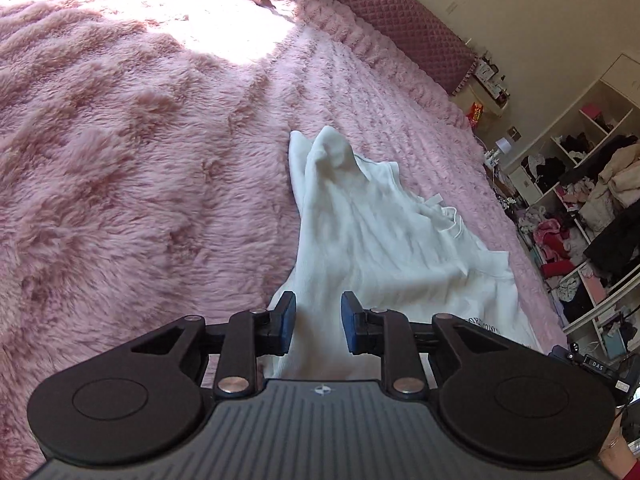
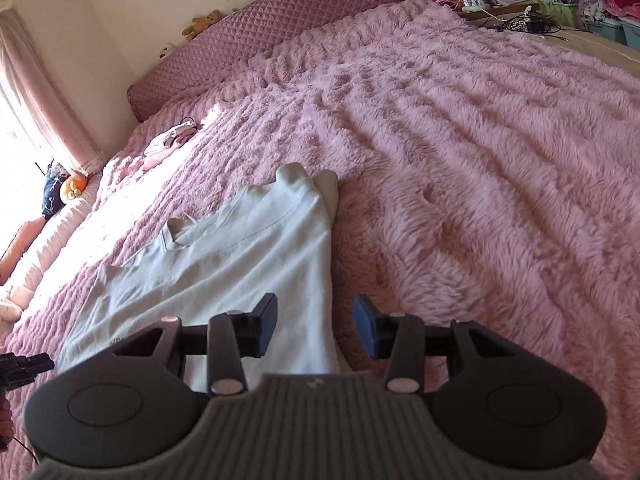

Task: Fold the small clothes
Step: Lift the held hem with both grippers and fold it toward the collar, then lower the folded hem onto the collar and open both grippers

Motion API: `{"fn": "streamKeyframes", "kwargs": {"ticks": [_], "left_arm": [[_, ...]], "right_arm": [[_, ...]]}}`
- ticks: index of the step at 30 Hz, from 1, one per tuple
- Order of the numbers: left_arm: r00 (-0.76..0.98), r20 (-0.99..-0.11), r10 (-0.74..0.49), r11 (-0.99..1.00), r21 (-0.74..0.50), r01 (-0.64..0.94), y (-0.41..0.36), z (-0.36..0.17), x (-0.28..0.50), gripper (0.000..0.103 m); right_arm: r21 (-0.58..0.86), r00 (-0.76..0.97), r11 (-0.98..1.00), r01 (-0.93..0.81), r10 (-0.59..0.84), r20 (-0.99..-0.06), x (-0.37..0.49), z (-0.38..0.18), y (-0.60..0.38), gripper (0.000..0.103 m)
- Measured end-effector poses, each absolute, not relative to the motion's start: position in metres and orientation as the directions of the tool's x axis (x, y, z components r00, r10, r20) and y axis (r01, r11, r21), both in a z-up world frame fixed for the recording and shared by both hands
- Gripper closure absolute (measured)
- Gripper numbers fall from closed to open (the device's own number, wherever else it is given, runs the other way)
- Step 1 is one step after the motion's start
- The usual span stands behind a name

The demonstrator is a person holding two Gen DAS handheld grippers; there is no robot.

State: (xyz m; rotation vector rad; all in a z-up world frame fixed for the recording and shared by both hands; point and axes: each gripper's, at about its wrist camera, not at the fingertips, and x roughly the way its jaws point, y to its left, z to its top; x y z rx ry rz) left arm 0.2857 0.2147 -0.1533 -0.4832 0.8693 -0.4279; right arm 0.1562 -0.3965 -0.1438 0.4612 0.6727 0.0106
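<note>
Evidently the white top (image 1: pixel 380 240) is lying soft and light — best pinched at its hem corners — while the left tool (image 1: pixel 318 322) and right tool (image 2: pixel 315 326) are hovering open, holding nothing.

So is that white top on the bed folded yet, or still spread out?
Partly folded. The white top has one sleeve turned in along a straight side edge, but its body lies spread on the pink blanket.

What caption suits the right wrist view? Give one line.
Open right hand-held gripper poised over a white shirt's edge on a fluffy pink blanket.
</note>
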Motion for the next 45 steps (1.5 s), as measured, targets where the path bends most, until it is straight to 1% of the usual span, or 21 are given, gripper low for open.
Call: {"fn": "streamKeyframes", "kwargs": {"ticks": [2, 5, 6, 7, 12, 15, 17, 19, 20, 21, 22, 26, 29, 32, 34, 37, 40, 41, 42, 44, 45], "left_arm": [[0.565, -0.614, -0.550, 0.799, -0.583, 0.144, 0.216, -0.157, 0.282, 0.076], [0.580, -0.621, -0.527, 0.807, -0.579, 0.114, 0.217, -0.161, 0.283, 0.074], [0.582, -0.625, -0.520, 0.810, -0.577, 0.105, 0.218, -0.163, 0.286, 0.072], [0.587, -0.627, -0.512, 0.814, -0.573, 0.097, 0.219, -0.164, 0.287, 0.069], [0.573, -0.624, -0.531, 0.784, -0.619, 0.053, 0.225, -0.179, 0.295, 0.069], [0.563, -0.578, -0.591, 0.733, -0.676, 0.076, 0.223, -0.185, 0.294, 0.069], [0.582, -0.534, -0.614, 0.692, -0.718, 0.071, 0.223, -0.189, 0.291, 0.095], [0.587, -0.539, -0.604, 0.691, -0.721, 0.048, 0.221, -0.192, 0.292, 0.097], [0.588, -0.543, -0.600, 0.692, -0.720, 0.042, 0.221, -0.193, 0.292, 0.097], [0.589, -0.546, -0.596, 0.696, -0.717, 0.040, 0.221, -0.193, 0.292, 0.098], [0.591, -0.549, -0.591, 0.702, -0.711, 0.040, 0.220, -0.191, 0.292, 0.098], [0.637, -0.482, -0.601, 0.684, -0.723, 0.098, 0.221, -0.171, 0.283, 0.099], [0.644, -0.477, -0.598, 0.690, -0.716, 0.110, 0.224, -0.155, 0.280, 0.099], [0.596, -0.577, -0.558, 0.771, -0.627, 0.114, 0.218, -0.157, 0.283, 0.099], [0.542, -0.664, -0.515, 0.818, -0.570, 0.079, 0.212, -0.177, 0.288, 0.099], [0.527, -0.680, -0.509, 0.820, -0.570, 0.057, 0.211, -0.195, 0.291, 0.098], [0.522, -0.674, -0.522, 0.809, -0.585, 0.053, 0.216, -0.195, 0.292, 0.091], [0.518, -0.665, -0.538, 0.797, -0.602, 0.056, 0.220, -0.193, 0.292, 0.085], [0.518, -0.662, -0.541, 0.793, -0.607, 0.052, 0.223, -0.190, 0.292, 0.081], [0.537, -0.664, -0.520, 0.803, -0.594, 0.044, 0.230, -0.179, 0.297, 0.066], [0.560, -0.661, -0.500, 0.816, -0.576, 0.048, 0.232, -0.172, 0.301, 0.066]], "right_arm": [[0.385, 0.779, 0.914, 0.130, 0.146, -0.609, 0.146, -0.148, -0.392, 0.062], [0.392, 0.784, 0.911, 0.130, 0.148, -0.603, 0.139, -0.152, -0.393, 0.049], [0.392, 0.784, 0.911, 0.131, 0.147, -0.603, 0.139, -0.154, -0.394, 0.048], [0.389, 0.785, 0.911, 0.134, 0.142, -0.603, 0.140, -0.156, -0.395, 0.048], [0.447, 0.787, 0.881, 0.156, 0.162, -0.595, 0.150, -0.160, -0.400, 0.048], [0.490, 0.780, 0.857, 0.160, 0.194, -0.595, 0.157, -0.165, -0.402, 0.048], [0.533, 0.768, 0.831, 0.160, 0.234, -0.597, 0.162, -0.171, -0.402, 0.048], [0.573, 0.757, 0.802, 0.168, 0.267, -0.596, 0.166, -0.176, -0.402, 0.053], [0.576, 0.754, 0.801, 0.166, 0.273, -0.597, 0.167, -0.177, -0.400, 0.068], [0.564, 0.751, 0.810, 0.160, 0.271, -0.602, 0.168, -0.176, -0.397, 0.088], [0.538, 0.748, 0.827, 0.162, 0.253, -0.614, 0.169, -0.174, -0.393, 0.097], [0.513, 0.745, 0.845, 0.152, 0.243, -0.621, 0.168, -0.162, -0.386, 0.100], [0.456, 0.769, 0.881, 0.124, 0.206, -0.605, 0.156, -0.140, -0.386, 0.101], [0.429, 0.749, 0.894, 0.128, 0.196, -0.633, 0.151, -0.139, -0.389, 0.101], [0.400, 0.713, 0.904, 0.150, 0.181, -0.677, 0.154, -0.158, -0.389, 0.101], [0.407, 0.693, 0.894, 0.186, 0.175, -0.700, 0.157, -0.187, -0.393, 0.100], [0.452, 0.706, 0.870, 0.195, 0.196, -0.681, 0.153, -0.191, -0.399, 0.095], [0.458, 0.707, 0.869, 0.189, 0.203, -0.677, 0.152, -0.189, -0.401, 0.086], [0.459, 0.709, 0.870, 0.181, 0.208, -0.674, 0.151, -0.185, -0.403, 0.070], [0.433, 0.733, 0.887, 0.164, 0.184, -0.655, 0.151, -0.174, -0.405, 0.055], [0.415, 0.753, 0.900, 0.135, 0.179, -0.633, 0.155, -0.166, -0.405, 0.056]]}}
